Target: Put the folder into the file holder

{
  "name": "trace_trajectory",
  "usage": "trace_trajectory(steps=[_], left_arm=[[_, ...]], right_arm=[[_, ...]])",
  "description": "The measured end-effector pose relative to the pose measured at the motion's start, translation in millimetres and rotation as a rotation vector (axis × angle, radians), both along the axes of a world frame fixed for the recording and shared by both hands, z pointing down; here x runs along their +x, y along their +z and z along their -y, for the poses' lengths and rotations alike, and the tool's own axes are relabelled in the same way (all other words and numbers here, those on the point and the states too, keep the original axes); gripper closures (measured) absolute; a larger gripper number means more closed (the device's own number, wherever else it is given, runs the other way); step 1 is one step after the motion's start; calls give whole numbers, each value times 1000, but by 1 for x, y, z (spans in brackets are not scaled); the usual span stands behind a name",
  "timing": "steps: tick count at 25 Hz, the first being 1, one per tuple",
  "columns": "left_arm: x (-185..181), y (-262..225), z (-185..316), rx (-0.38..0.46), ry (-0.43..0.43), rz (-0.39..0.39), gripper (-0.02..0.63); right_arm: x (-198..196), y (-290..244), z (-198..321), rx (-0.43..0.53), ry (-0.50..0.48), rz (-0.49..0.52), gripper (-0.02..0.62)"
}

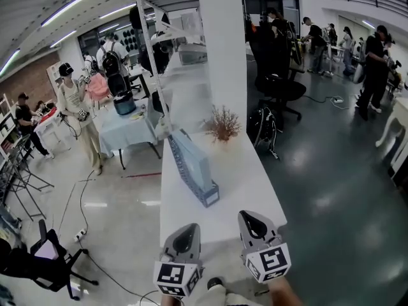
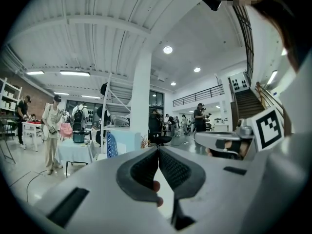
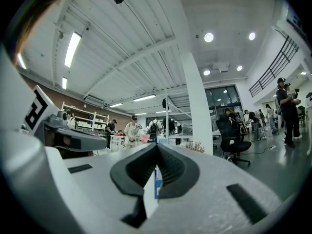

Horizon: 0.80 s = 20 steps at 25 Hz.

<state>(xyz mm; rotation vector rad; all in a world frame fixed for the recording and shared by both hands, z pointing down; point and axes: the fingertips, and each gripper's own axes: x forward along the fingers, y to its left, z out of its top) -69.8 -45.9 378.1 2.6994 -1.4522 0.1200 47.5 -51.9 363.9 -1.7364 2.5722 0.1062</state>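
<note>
On the table (image 1: 239, 190), the folder (image 1: 199, 161) seems in the file holder (image 1: 180, 166); left gripper (image 1: 185, 233) and right gripper (image 1: 252, 222), squeezed together empty, can rest.

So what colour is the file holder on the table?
The file holder is blue; the head view shows it best.

Bright, even indoor light. We see long ceiling tubes (image 1: 69, 6) and round downlights (image 3: 208, 37) as the sources. Shadows weak; the dark floor (image 1: 331, 171) shows soft sheen, the white table (image 1: 236, 183) is nearly blown out. Heavy fisheye bend in every view, black corners in both gripper views. Shells of left gripper (image 2: 158, 150) and right gripper (image 3: 157, 146) look soft near the lens. Far background we find slightly smeared.
</note>
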Motion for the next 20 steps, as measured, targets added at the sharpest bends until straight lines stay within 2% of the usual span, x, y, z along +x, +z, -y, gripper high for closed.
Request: trace_trajectory(steps=[9, 20], left_arm=[[11, -7, -26, 15, -9, 1, 600], [12, -4, -28, 34, -14, 0, 600]], right_arm=[[7, -6, -23, 21, -21, -9, 595], [3, 1, -22, 30, -16, -91, 595]])
